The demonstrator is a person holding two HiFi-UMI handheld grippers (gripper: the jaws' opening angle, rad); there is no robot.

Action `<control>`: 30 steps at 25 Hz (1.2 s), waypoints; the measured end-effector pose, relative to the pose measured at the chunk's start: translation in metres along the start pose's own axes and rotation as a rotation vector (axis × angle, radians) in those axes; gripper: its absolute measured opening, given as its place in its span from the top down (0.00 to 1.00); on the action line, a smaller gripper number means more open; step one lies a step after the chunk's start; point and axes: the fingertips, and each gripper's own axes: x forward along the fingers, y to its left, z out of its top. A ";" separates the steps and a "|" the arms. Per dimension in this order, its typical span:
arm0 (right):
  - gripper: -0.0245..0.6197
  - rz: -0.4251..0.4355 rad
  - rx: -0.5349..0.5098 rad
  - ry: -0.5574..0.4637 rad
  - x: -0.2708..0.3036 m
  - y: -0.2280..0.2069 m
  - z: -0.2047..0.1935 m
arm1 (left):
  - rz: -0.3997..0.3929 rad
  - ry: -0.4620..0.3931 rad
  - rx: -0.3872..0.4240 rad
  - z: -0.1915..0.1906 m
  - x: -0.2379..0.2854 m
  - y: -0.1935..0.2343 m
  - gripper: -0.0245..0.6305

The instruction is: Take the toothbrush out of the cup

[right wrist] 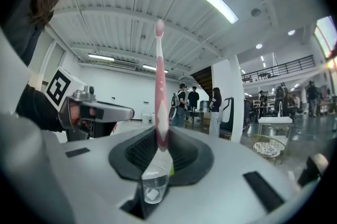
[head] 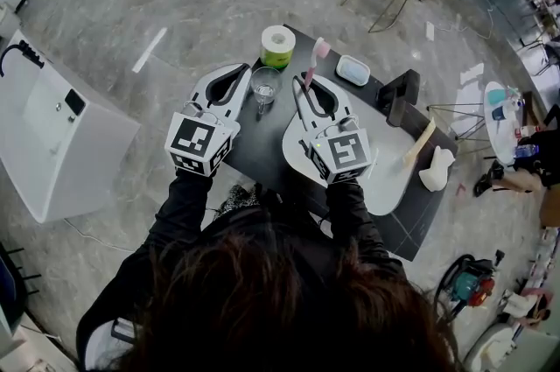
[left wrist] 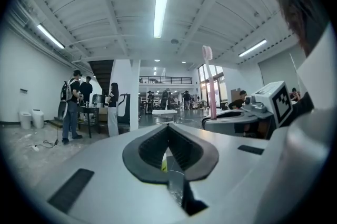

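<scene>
A clear glass cup stands on the black table. My left gripper is shut with its tips right at the cup; I cannot tell whether they touch it. In the left gripper view the closed jaws sit above the cup. My right gripper is shut on the handle of a pink toothbrush, which it holds upright to the right of the cup. In the right gripper view the toothbrush rises from the jaws, its lower end above the cup.
A green and yellow roll stands behind the cup. A pale blue dish, a black block, a white oval board, a wooden brush and a white object lie to the right. A white cabinet stands left.
</scene>
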 end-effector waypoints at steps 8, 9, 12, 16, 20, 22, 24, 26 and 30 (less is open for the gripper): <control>0.87 0.003 0.097 -0.013 -0.004 -0.004 -0.005 | -0.023 0.038 -0.032 -0.019 0.000 -0.006 0.95; 0.88 -0.001 0.098 -0.016 -0.005 -0.005 -0.008 | -0.024 0.040 -0.033 -0.020 0.000 -0.007 0.95; 0.88 -0.022 0.105 -0.005 -0.008 -0.008 -0.016 | -0.024 0.044 -0.036 -0.022 0.000 -0.007 0.95; 0.88 -0.037 0.099 0.014 -0.009 -0.010 -0.021 | -0.033 0.048 -0.038 -0.021 0.000 -0.010 0.95; 0.88 -0.030 0.099 -0.004 -0.010 -0.013 -0.020 | -0.044 0.051 -0.035 -0.018 0.000 -0.013 0.95; 0.88 -0.032 0.097 -0.008 -0.010 -0.014 -0.019 | -0.042 0.051 -0.033 -0.018 0.001 -0.014 0.95; 0.88 -0.031 0.095 -0.008 -0.011 -0.014 -0.020 | -0.040 0.054 -0.034 -0.019 0.000 -0.014 0.95; 0.88 -0.029 0.096 -0.006 -0.011 -0.014 -0.021 | -0.039 0.057 -0.036 -0.020 0.000 -0.014 0.95; 0.88 -0.026 0.089 -0.004 -0.012 -0.015 -0.023 | -0.038 0.055 -0.035 -0.020 0.000 -0.016 0.95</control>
